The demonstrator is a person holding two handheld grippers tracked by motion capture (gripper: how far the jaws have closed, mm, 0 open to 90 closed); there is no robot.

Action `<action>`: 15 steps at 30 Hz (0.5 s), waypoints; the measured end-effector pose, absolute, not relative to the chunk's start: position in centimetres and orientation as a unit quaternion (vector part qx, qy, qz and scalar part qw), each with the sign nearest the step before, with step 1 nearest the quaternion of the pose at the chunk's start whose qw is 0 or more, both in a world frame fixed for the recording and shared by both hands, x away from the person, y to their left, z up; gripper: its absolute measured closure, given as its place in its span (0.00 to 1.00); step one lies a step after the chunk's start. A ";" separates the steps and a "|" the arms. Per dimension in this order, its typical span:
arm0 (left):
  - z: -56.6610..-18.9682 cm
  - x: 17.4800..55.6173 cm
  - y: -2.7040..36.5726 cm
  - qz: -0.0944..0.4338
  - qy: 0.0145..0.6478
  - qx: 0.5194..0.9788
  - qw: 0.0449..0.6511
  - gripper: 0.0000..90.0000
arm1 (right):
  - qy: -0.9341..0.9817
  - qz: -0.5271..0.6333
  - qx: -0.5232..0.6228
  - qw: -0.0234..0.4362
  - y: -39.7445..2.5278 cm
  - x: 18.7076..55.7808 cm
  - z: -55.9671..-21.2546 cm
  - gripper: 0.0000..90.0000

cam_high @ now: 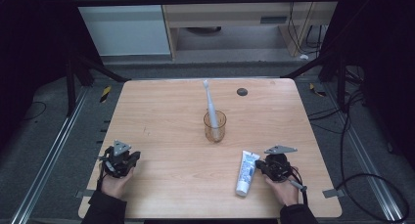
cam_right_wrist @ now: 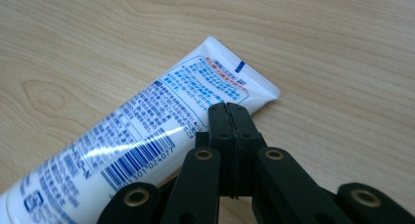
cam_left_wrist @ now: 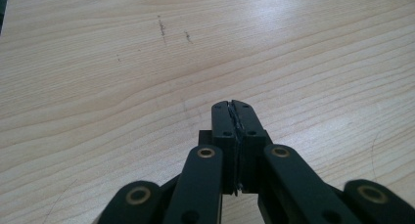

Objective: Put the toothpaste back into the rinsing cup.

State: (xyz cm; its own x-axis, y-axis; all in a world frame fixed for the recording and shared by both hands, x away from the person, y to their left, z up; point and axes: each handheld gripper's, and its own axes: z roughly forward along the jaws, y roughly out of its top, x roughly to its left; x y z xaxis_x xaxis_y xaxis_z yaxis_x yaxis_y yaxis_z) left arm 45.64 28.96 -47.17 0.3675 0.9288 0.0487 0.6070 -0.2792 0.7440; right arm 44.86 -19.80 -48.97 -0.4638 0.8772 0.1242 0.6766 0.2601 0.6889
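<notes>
A white toothpaste tube (cam_high: 246, 172) with blue print lies flat near the table's front right. In the right gripper view the tube (cam_right_wrist: 147, 131) runs from lower left to its crimped end at upper right. My right gripper (cam_high: 261, 166) sits just right of the tube, its jaws pressed together with nothing between them; its tips (cam_right_wrist: 228, 106) hover over the tube's crimped end. A clear amber glass (cam_high: 215, 126) stands mid-table with a white toothbrush (cam_high: 210, 104) upright in it. My left gripper (cam_high: 132, 160) rests at the front left, shut and empty (cam_left_wrist: 231, 104) over bare wood.
The wooden table (cam_high: 161, 116) has a small dark round mark (cam_high: 242, 91) near its far edge. Faint scratches (cam_left_wrist: 161, 26) mark the wood ahead of the left gripper. Black cables (cam_high: 357, 150) lie on the floor to the right of the table.
</notes>
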 end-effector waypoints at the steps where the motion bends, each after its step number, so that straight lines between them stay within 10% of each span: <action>1: -47.2 45.6 29.0 0.248 0.505 0.760 0.325 0.98 | 0.781 0.349 0.497 0.144 -19.7 45.0 -49.0 1.00; 15: -47.2 45.7 29.0 0.247 0.504 0.761 0.325 0.98 | 0.791 0.349 0.483 0.137 -17.2 46.8 -49.0 1.00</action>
